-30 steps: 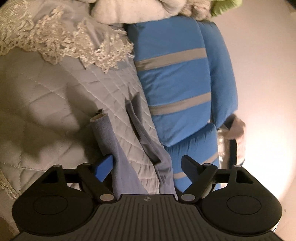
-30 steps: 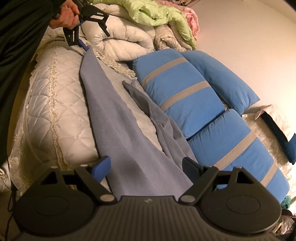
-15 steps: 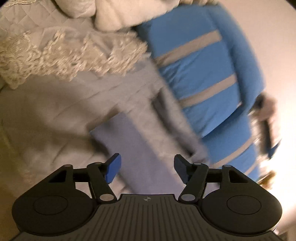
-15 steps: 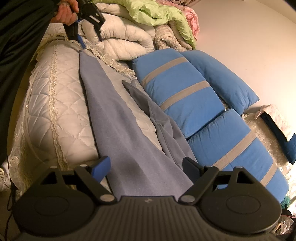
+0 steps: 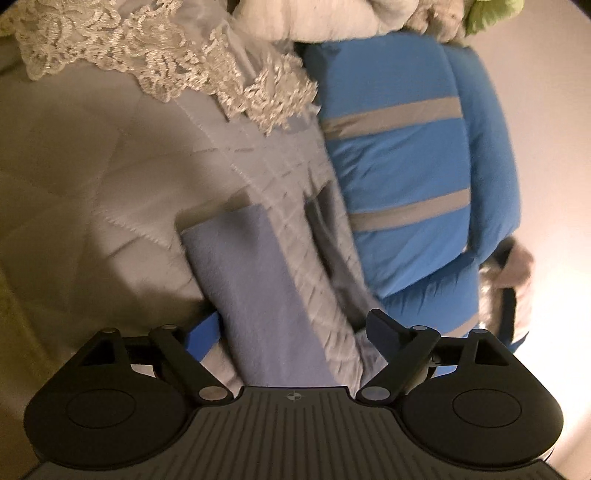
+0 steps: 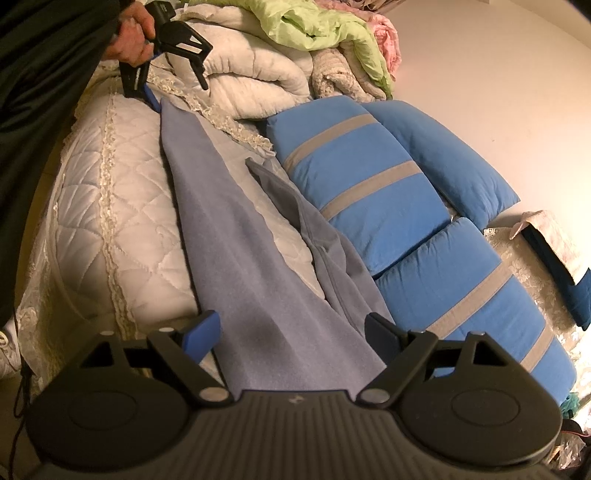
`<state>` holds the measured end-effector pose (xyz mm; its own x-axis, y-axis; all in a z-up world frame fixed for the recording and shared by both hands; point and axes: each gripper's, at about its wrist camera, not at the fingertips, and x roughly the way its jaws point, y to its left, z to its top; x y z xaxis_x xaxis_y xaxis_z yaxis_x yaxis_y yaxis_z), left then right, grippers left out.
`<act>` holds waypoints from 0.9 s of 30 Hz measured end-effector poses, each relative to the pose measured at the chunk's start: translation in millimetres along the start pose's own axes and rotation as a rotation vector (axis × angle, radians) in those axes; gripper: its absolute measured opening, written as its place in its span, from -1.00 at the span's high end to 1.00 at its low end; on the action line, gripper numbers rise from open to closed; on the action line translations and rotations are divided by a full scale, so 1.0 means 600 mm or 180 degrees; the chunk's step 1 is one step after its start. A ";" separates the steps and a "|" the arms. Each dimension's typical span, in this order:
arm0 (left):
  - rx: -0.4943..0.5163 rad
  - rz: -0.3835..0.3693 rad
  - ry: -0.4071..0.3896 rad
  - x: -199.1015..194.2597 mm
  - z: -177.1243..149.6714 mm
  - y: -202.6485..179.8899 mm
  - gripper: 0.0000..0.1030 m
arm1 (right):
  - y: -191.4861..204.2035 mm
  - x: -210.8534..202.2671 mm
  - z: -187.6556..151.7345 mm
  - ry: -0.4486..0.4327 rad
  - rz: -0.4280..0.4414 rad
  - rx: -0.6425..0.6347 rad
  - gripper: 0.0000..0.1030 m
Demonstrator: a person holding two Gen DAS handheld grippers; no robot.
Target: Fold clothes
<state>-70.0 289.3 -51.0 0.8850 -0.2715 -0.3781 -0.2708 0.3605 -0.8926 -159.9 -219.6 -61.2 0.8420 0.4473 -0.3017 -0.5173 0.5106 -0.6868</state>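
Note:
A blue-grey garment (image 6: pixel 236 240) lies stretched along the white quilted bed (image 6: pixel 110 206), with two long parts; the second, darker part (image 6: pixel 325 254) rests against the blue cushions. My right gripper (image 6: pixel 291 332) is open over the near end, and the cloth passes between its fingers. My left gripper (image 5: pixel 293 330) is open too, with the flat far end of the garment (image 5: pixel 251 277) between its fingers. The right wrist view shows that left gripper (image 6: pixel 177 90) in a hand at the garment's far corner, its blue fingertip (image 6: pixel 153 99) beside the cloth.
Blue cushions with grey stripes (image 6: pixel 369 192) line the bed's right side. Rolled white (image 6: pixel 251 74), green (image 6: pixel 325 29) and pink bedding is piled at the far end, edged with lace (image 5: pixel 155 66). A person in dark clothing (image 6: pixel 44 92) stands at the left.
The far end of the garment, bunched up a second ago, now lies flat and spread on the quilt. The left gripper has shifted and stays open. The right gripper has not moved.

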 end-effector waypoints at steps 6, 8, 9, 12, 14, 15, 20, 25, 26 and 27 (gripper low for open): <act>0.0004 0.0322 -0.0130 -0.012 0.009 -0.001 0.89 | -0.005 -0.003 0.000 -0.0017 0.0009 0.0052 -0.79; 0.0053 0.0495 -0.0173 -0.023 0.014 0.000 0.95 | -0.004 -0.006 -0.001 -0.0044 0.0058 0.0038 -0.79; 0.0074 0.0523 -0.0186 -0.029 0.016 0.001 0.95 | -0.002 -0.007 -0.001 -0.0053 0.0088 0.0022 -0.80; 0.0236 0.0664 -0.0235 -0.045 0.017 -0.005 0.96 | 0.005 -0.009 -0.002 -0.0068 0.0179 -0.0044 -0.81; 0.0306 0.0748 -0.0242 -0.047 0.018 -0.011 0.96 | 0.009 -0.008 -0.001 -0.0071 0.0214 -0.0088 -0.82; 0.0338 0.0789 -0.0245 -0.048 0.019 -0.014 0.96 | 0.011 -0.008 0.000 -0.0072 0.0222 -0.0108 -0.82; 0.0418 0.0958 -0.0250 -0.048 0.024 -0.025 0.96 | 0.013 -0.008 -0.002 -0.0052 0.0211 -0.0108 -0.83; 0.0740 0.1153 -0.0272 -0.044 0.020 -0.068 0.78 | 0.009 -0.009 -0.007 -0.0032 0.0180 -0.0079 -0.85; 0.0885 0.1190 -0.0285 -0.044 0.015 -0.084 0.69 | 0.008 -0.010 -0.008 -0.0037 0.0170 -0.0067 -0.85; 0.1030 0.1226 -0.0298 -0.043 0.010 -0.101 0.48 | 0.007 -0.012 -0.008 -0.0042 0.0158 -0.0054 -0.87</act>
<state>-74.4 279.8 14.4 0.7782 0.0112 -0.6279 -0.4660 0.6805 -0.5654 -166.9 -224.4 -65.2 0.8132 0.4815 -0.3268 -0.5556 0.4751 -0.6823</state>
